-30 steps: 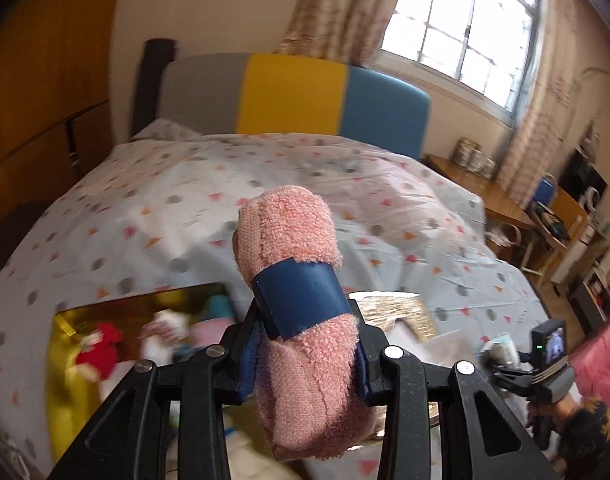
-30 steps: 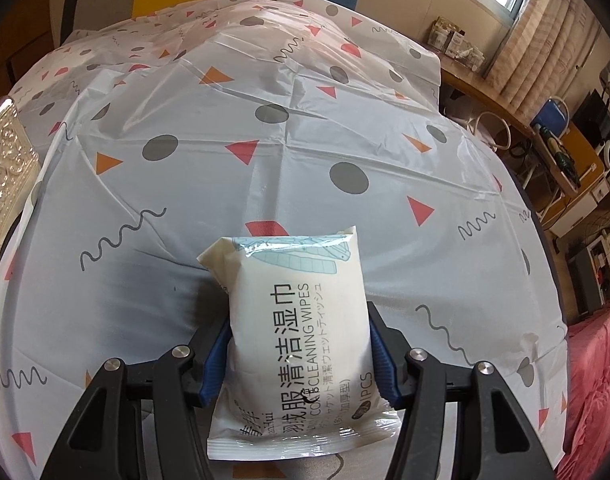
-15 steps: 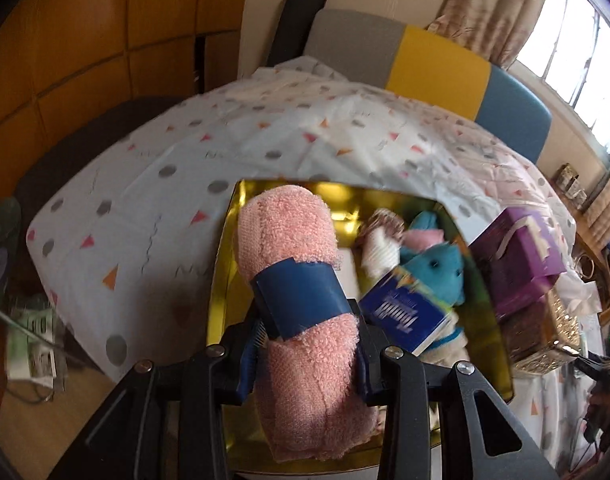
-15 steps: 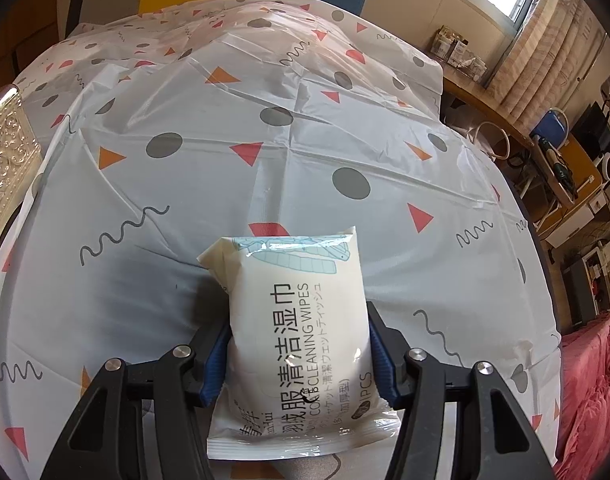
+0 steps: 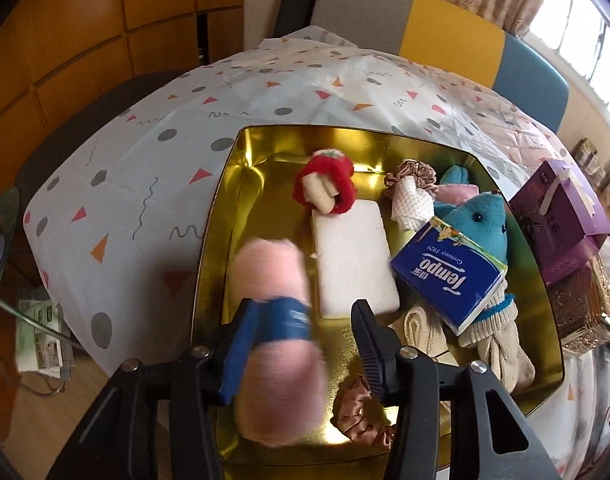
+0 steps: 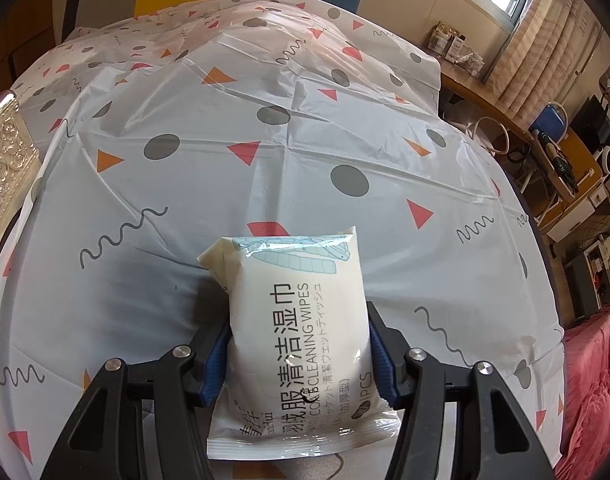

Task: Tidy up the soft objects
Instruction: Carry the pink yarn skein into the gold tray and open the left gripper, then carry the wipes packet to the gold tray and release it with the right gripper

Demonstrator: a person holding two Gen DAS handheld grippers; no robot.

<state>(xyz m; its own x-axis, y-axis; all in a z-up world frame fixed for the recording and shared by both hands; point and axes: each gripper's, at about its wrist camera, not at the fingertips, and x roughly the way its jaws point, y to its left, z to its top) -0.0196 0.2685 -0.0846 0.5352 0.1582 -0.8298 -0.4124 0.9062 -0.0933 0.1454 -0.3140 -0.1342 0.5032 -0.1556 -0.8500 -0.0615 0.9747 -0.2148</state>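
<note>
In the left wrist view a rolled pink towel (image 5: 271,276) with a blue band hangs blurred over the near left part of the gold tray (image 5: 213,240). My left gripper (image 5: 303,312) is opening around it. The right pad stands clear of the roll and the left pad is beside it. In the right wrist view my right gripper (image 6: 297,320) is shut on a white pack of cleaning wipes (image 6: 297,280). The pack rests on the patterned bed cover (image 6: 265,160).
The tray holds a red plush (image 5: 327,188), a white pad (image 5: 351,256), a blue plush (image 5: 481,224), a Tempo tissue pack (image 5: 449,276), socks and a scrunchie (image 5: 361,412). A purple box (image 5: 561,208) and an ornate gold box (image 5: 581,304) stand to its right.
My left gripper came down over the gold tray with the towel roll, and its jaws have spread apart from the roll. The right gripper and wipes pack have not moved.
</note>
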